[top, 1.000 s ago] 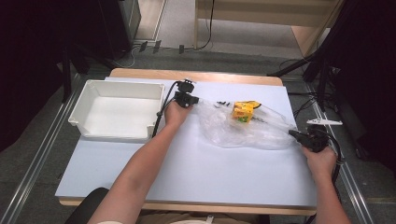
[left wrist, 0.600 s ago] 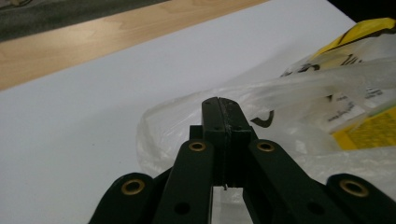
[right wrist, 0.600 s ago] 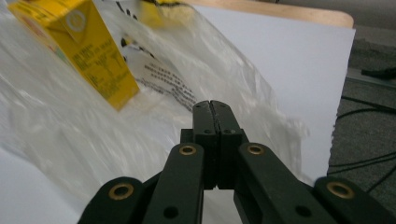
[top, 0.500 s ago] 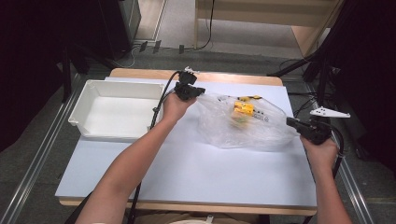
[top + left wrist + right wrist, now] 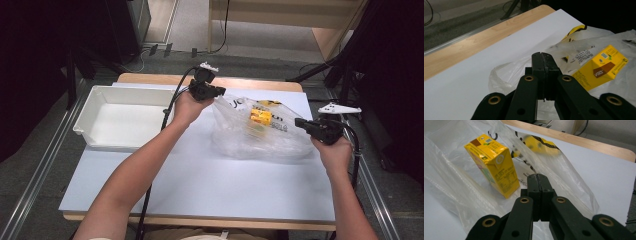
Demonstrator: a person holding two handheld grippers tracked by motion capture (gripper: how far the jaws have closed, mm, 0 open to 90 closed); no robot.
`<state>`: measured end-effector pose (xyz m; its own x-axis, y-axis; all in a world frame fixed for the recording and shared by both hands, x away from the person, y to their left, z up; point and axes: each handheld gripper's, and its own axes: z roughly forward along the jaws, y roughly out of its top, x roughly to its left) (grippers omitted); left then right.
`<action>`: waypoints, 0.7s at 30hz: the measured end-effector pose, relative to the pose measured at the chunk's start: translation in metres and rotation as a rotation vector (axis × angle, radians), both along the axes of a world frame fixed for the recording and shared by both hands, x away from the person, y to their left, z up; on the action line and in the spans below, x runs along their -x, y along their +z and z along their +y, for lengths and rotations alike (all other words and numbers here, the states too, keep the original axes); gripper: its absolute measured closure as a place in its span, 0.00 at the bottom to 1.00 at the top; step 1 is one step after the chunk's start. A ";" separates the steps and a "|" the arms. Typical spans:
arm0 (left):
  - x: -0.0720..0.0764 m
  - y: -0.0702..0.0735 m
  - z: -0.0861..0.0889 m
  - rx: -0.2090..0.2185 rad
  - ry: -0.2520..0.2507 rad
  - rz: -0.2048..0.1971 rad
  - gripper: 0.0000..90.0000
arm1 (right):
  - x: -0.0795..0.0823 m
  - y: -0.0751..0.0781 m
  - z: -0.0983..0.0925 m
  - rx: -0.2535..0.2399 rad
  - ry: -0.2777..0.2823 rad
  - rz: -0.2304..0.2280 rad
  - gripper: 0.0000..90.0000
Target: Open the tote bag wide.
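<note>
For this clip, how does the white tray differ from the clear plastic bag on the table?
The white tray is rigid, opaque and has nothing in it; the plastic bag is soft, crumpled and see-through, with a yellow carton inside. The tray sits apart at the table's left, untouched; the bag lies between both tools, the left tool and right tool each shut at one of its edges. Both rest on the white tabletop.

Lab: railed test table [image 5: 200,190], cables [image 5: 222,30]
</note>
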<state>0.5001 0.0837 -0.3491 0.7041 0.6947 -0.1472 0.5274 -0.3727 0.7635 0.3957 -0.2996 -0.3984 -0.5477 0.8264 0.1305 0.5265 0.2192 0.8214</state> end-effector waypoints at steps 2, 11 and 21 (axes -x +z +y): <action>0.001 0.007 -0.003 -0.002 -0.013 0.001 1.00 | -0.002 0.004 0.004 -0.001 0.004 0.003 1.00; 0.007 0.015 -0.029 -0.034 -0.059 0.003 1.00 | -0.017 0.012 0.018 0.006 0.026 0.000 1.00; 0.014 -0.021 -0.063 -0.012 -0.068 0.065 1.00 | -0.054 -0.002 0.027 -0.007 0.032 0.013 1.00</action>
